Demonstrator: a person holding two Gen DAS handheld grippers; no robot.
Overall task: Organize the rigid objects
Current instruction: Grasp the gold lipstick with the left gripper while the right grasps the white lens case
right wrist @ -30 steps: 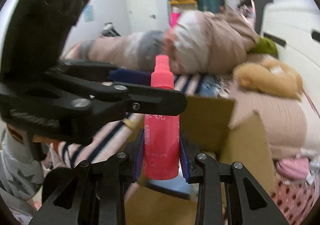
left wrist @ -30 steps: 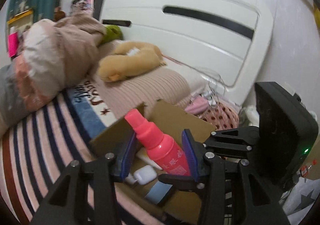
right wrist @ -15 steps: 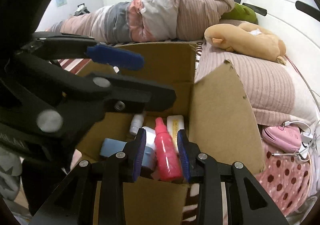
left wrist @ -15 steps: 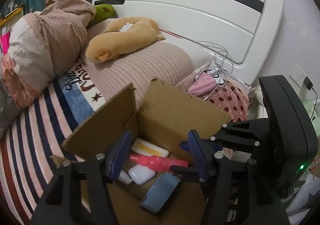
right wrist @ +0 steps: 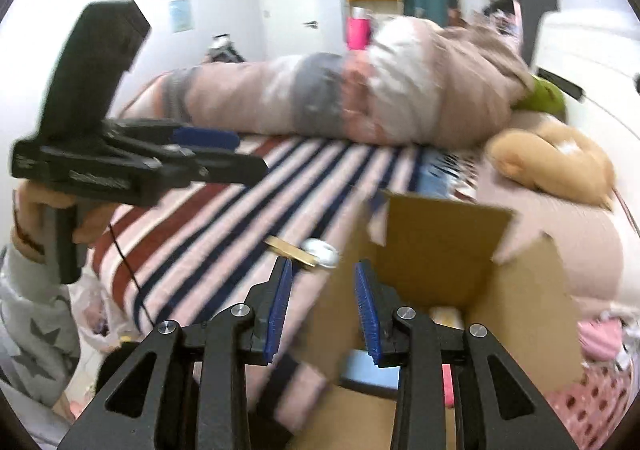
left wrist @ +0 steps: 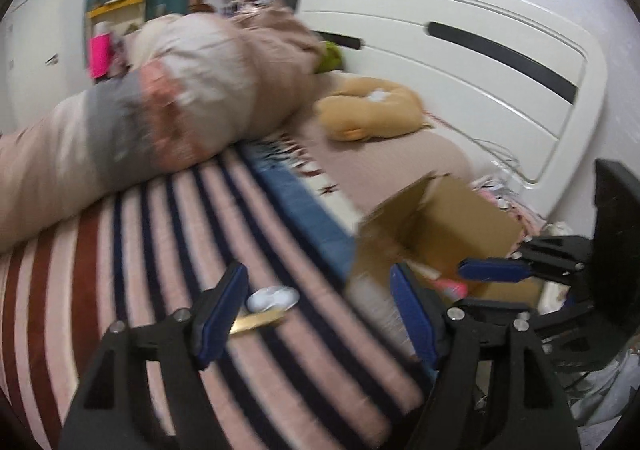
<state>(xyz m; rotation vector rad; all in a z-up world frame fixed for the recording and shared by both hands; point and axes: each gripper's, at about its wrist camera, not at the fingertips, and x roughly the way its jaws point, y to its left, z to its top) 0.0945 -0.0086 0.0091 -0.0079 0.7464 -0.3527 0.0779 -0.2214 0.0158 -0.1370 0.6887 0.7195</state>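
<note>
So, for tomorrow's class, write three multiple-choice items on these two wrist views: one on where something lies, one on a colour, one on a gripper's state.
1. Where do the small white round object and the flat yellowish piece lie?
A. inside the cardboard box
B. on the striped blanket beside the box
C. on the plush toy

2. What colour are the pads on the gripper fingers?
A. blue
B. red
C. green

3. What is the state of the right gripper?
A. shut on a pink bottle
B. shut on nothing
C. open and holding nothing

Answers:
1 B: both rest on the striped blanket, left of the cardboard box.
2 A: the ribbed pads are blue in both views.
3 C: its jaws stand apart with only blanket and box behind them.
</note>
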